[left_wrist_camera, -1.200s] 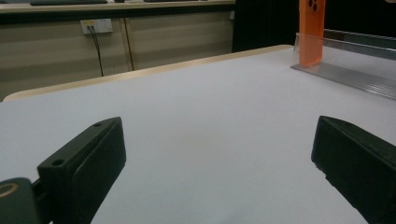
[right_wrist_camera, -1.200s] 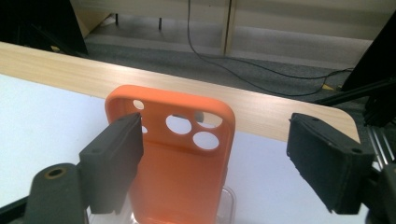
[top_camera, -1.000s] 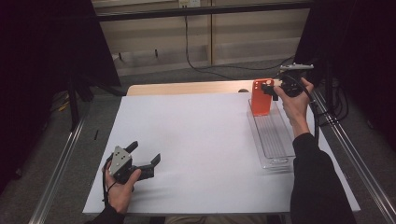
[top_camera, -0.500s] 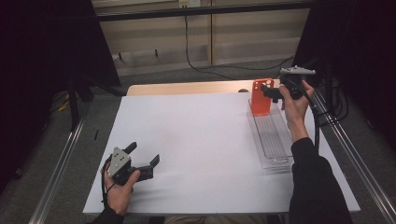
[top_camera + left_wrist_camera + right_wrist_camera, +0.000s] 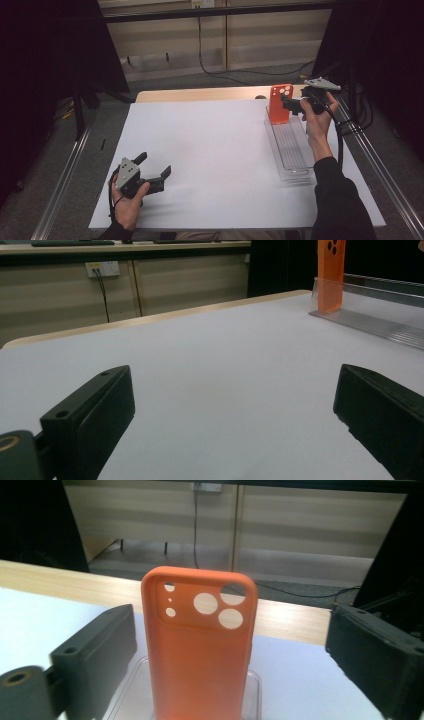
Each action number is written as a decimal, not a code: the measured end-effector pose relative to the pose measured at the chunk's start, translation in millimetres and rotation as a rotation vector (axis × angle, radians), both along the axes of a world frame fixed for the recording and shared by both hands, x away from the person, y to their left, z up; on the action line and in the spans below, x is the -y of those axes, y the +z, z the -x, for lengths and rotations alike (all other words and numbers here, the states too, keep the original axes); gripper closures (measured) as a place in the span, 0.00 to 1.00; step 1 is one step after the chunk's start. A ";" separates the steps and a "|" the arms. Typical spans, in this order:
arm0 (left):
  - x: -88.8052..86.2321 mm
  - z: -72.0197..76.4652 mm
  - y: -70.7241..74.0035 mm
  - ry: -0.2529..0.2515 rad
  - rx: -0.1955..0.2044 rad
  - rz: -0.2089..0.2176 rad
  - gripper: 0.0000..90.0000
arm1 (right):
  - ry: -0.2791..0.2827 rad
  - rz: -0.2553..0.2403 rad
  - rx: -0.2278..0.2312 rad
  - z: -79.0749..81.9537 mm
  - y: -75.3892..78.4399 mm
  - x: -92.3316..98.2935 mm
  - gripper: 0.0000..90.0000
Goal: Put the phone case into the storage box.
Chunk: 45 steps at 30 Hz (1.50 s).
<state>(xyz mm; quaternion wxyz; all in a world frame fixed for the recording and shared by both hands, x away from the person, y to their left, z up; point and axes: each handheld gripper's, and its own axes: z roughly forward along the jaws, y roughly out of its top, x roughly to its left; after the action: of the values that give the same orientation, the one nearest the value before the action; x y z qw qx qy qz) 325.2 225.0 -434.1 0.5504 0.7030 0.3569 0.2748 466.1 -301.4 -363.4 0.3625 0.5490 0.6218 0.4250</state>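
A dim room with pale cabinets lies behind our white bench. At its far right end the orange phone case stands upright in the far slot of a clear ribbed rack, which keeps it on edge. Our right tool sits just beside the case, spread, its jaws having just been opening with the case between them but untouched, so we judge it released. Our left tool rests spread and empty near the bench's front, well apart, seemingly waiting

Lab: black curtains, rail-framed table, trailing cables.
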 end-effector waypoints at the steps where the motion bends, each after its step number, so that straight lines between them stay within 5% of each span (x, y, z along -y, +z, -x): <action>1: 0.3 0.3 0.0 0.001 0.000 0.005 0.03 | 0.005 -0.004 0.003 1.2 0.1 -0.2 0.05; 5: 0.1 1.2 0.5 -0.004 0.004 0.003 0.03 | 0.012 0.029 0.034 5.7 -0.4 -2.0 0.04; 26: -3.2 10.9 4.9 0.032 0.019 0.018 0.03 | 0.011 0.022 0.156 34.2 -6.6 -12.2 0.06; 38: -4.7 18.4 7.9 0.045 0.037 0.018 0.03 | 0.043 -0.032 0.150 56.2 -11.6 -12.2 0.03; 45: -5.8 19.4 7.7 0.049 0.033 0.005 0.03 | 0.028 -0.020 0.153 69.9 -16.7 -9.1 0.02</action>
<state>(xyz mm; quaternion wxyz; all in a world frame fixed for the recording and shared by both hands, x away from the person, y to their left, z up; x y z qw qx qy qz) 305.8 230.8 -426.4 0.5510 0.6880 0.3657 0.2989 396.1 -292.3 -380.1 0.3974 0.5099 0.5955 0.4769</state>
